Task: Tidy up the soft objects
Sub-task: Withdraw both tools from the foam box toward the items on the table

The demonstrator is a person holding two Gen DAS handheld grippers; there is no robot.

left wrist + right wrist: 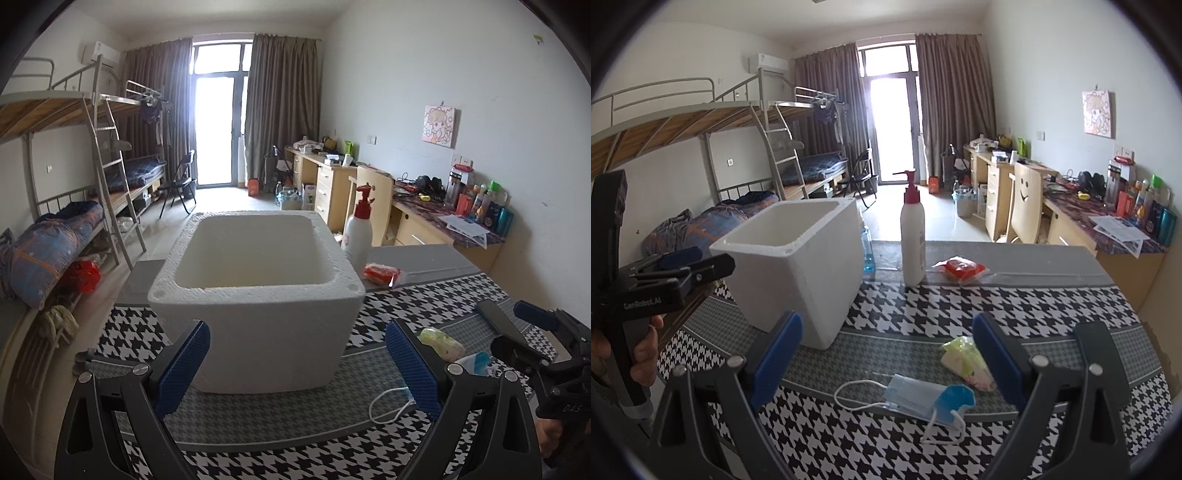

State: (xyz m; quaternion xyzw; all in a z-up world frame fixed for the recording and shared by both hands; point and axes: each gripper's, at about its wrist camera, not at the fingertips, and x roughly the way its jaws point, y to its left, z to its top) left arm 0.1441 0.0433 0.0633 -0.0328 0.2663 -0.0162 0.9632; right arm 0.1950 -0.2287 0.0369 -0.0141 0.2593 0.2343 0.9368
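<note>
A white foam box (255, 295) (798, 266) stands open-topped on the houndstooth tablecloth (979, 306); no contents show from here. My left gripper (299, 365) (696, 262) is open, its blue pads on either side of the box's near wall, apart from it. To the right, my right gripper (888, 354) (513, 314) is open above a crumpled blue face mask (923, 398) (476, 363). A yellow-green tissue pack (966, 360) (441, 341) lies just beyond the mask, near the right finger. A red soft packet (960, 267) (382, 273) lies at the table's far side.
A white pump bottle (912, 236) (358, 229) stands beside the red packet, right of the box. A bottle of blue liquid (868, 254) is half hidden behind the box. Beyond the table are a bunk bed (746, 122), a desk (1108, 221) and chairs.
</note>
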